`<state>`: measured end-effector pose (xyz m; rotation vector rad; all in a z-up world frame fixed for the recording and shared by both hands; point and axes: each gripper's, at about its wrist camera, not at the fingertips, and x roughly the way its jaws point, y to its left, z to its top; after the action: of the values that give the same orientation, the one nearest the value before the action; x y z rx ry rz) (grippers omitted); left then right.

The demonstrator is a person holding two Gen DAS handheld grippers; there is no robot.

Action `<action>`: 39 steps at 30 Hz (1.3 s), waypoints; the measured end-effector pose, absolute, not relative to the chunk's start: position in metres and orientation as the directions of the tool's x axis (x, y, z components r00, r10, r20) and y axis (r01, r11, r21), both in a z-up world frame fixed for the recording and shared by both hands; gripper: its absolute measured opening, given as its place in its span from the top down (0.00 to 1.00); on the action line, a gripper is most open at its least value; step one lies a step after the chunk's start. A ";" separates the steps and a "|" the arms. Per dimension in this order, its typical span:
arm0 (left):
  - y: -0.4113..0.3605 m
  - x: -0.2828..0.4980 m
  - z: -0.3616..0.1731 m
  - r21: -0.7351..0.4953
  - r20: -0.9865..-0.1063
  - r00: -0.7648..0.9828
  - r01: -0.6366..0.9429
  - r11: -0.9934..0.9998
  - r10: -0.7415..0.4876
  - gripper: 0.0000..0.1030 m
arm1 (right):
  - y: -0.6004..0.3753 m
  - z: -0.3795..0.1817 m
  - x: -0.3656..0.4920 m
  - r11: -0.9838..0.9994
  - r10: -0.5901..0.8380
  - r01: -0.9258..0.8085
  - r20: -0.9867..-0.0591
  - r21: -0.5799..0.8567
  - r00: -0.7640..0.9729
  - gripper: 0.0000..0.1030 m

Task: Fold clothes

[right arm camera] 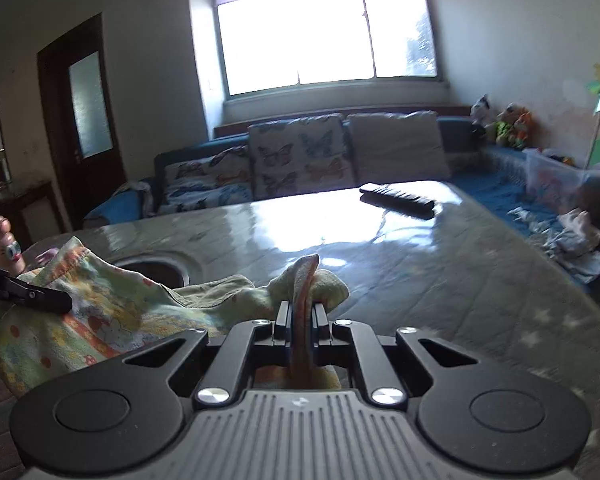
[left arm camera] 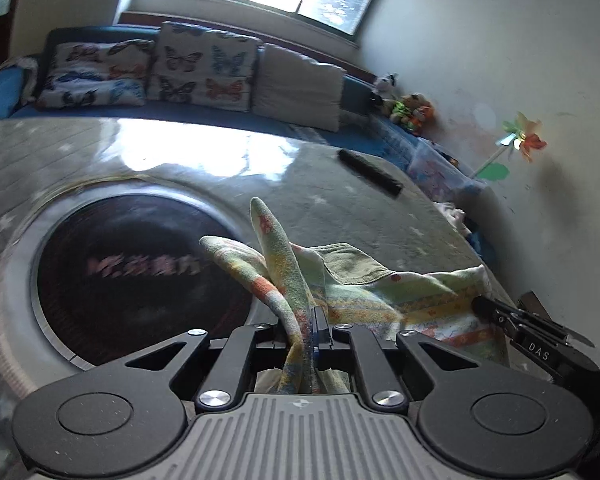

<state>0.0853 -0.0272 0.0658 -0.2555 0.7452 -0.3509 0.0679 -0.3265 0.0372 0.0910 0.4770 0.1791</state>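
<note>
We're holding the printed garment [left arm camera: 380, 296] w/ both grippers: left gripper [left arm camera: 306, 326] and right gripper [right arm camera: 300, 320], fingers pinched narrow on bunched hems. It's sagging between them over the desk [right arm camera: 420, 248], beside its round inset [left arm camera: 140, 272]. Mid-fold, we judge; next needs even tension.
</note>
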 end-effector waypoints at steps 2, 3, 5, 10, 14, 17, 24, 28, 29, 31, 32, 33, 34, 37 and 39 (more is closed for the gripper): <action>-0.045 0.097 0.070 -0.341 -0.608 0.675 0.254 0.905 -0.419 0.91 | -0.339 0.044 0.070 0.987 0.151 -0.114 -0.434 0.110 0.888 0.92; -0.053 0.103 0.072 -0.338 -0.604 0.671 0.272 0.901 -0.429 0.91 | -0.344 0.047 0.071 0.990 0.135 -0.101 -0.428 0.102 0.894 0.92; -0.068 0.114 0.074 -0.327 -0.601 0.664 0.303 0.895 -0.444 0.91 | -0.354 0.054 0.073 0.993 0.104 -0.074 -0.416 0.087 0.903 0.92; -0.098 0.140 0.075 -0.304 -0.610 0.643 0.350 0.886 -0.463 0.91 | -0.378 0.068 0.085 0.999 0.021 -0.007 -0.387 0.038 0.922 0.92; -0.118 0.155 0.073 -0.283 -0.621 0.633 0.370 0.885 -0.463 0.91 | -0.388 0.070 0.097 0.999 -0.016 0.025 -0.378 0.020 0.926 0.92; -0.131 0.164 0.072 -0.264 -0.630 0.629 0.378 0.887 -0.455 0.91 | -0.393 0.068 0.104 0.999 -0.033 0.041 -0.378 0.014 0.925 0.92; -0.148 0.180 0.061 -0.236 -0.654 0.615 0.386 0.892 -0.440 0.91 | -0.399 0.056 0.105 0.997 -0.060 0.071 -0.396 0.014 0.916 0.92; -0.153 0.187 0.052 -0.232 -0.675 0.598 0.384 0.893 -0.433 0.91 | -0.402 0.047 0.107 0.996 -0.070 0.085 -0.419 0.017 0.905 0.92; -0.154 0.189 0.049 -0.231 -0.680 0.593 0.384 0.894 -0.431 0.91 | -0.403 0.044 0.108 0.996 -0.071 0.087 -0.425 0.019 0.902 0.92; -0.156 0.190 0.045 -0.228 -0.690 0.585 0.384 0.895 -0.427 0.91 | -0.404 0.040 0.110 0.996 -0.073 0.092 -0.437 0.022 0.897 0.92; -0.157 0.191 0.042 -0.227 -0.694 0.581 0.383 0.895 -0.425 0.91 | -0.405 0.038 0.111 0.995 -0.074 0.094 -0.443 0.024 0.894 0.92; -0.157 0.192 0.040 -0.227 -0.698 0.578 0.382 0.896 -0.423 0.91 | -0.405 0.035 0.112 0.995 -0.075 0.097 -0.449 0.026 0.891 0.92; -0.158 0.192 0.038 -0.225 -0.702 0.575 0.381 0.897 -0.420 0.91 | -0.406 0.033 0.113 0.995 -0.076 0.099 -0.454 0.027 0.888 0.92; -0.158 0.195 0.032 -0.218 -0.716 0.567 0.373 0.902 -0.407 0.91 | -0.407 0.025 0.117 0.993 -0.082 0.110 -0.478 0.031 0.874 0.92; -0.158 0.197 0.028 -0.214 -0.725 0.562 0.366 0.906 -0.398 0.91 | -0.409 0.021 0.119 0.993 -0.086 0.116 -0.493 0.031 0.866 0.92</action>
<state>0.1967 -0.1580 0.0280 -0.0405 0.8638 -0.4502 0.1191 -0.4085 0.0210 0.0606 0.5131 -0.1061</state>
